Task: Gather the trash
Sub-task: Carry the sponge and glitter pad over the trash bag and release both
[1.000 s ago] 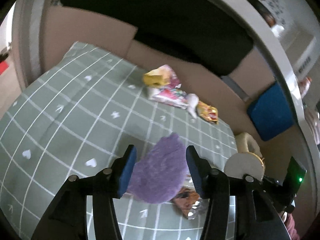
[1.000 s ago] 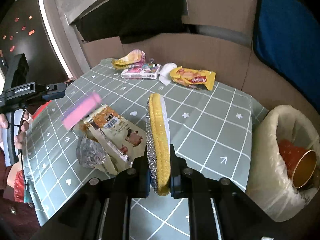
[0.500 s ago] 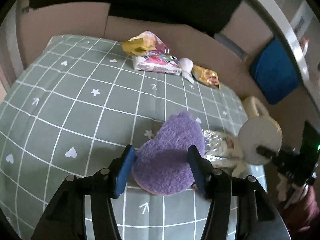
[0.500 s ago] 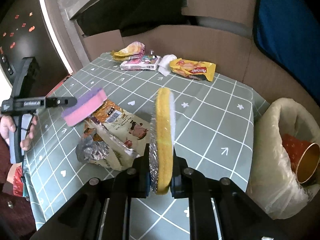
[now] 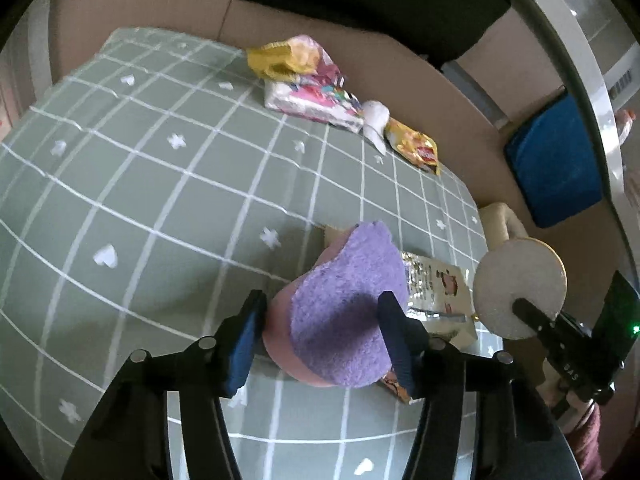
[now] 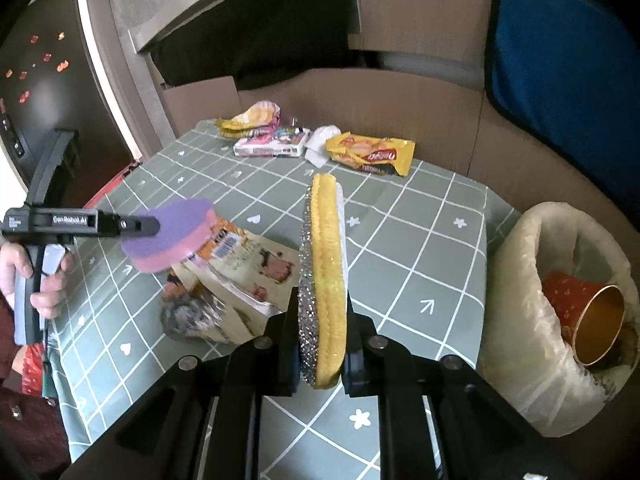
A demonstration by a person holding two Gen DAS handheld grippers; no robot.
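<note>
My left gripper (image 5: 320, 340) holds a purple-and-pink sponge (image 5: 344, 312) in the air over an opened snack wrapper (image 6: 248, 264). Its jaws are closing, with the sponge between the pads. My right gripper (image 6: 322, 344) is shut on a round yellow scrubber (image 6: 326, 276) with a silver face, held on edge above the green checked tablecloth (image 6: 404, 248). A crumpled foil piece (image 6: 192, 316) lies at the wrapper's near end. At the far edge lie a yellow snack bag (image 6: 372, 152), a white tissue (image 6: 320, 144), a pink pack (image 6: 272, 142) and a yellow-pink bag (image 6: 248, 118).
A lined bin (image 6: 520, 264) stands off the table's right edge, with a red-and-gold cup (image 6: 592, 320) inside. Cardboard (image 6: 400, 96) walls the far side. A person's hand (image 6: 48, 276) grips the left tool's handle at the left edge.
The left gripper has come down and forward with the purple sponge, which now hangs over the snack wrapper. The right gripper and its scrubber have stayed almost still.
</note>
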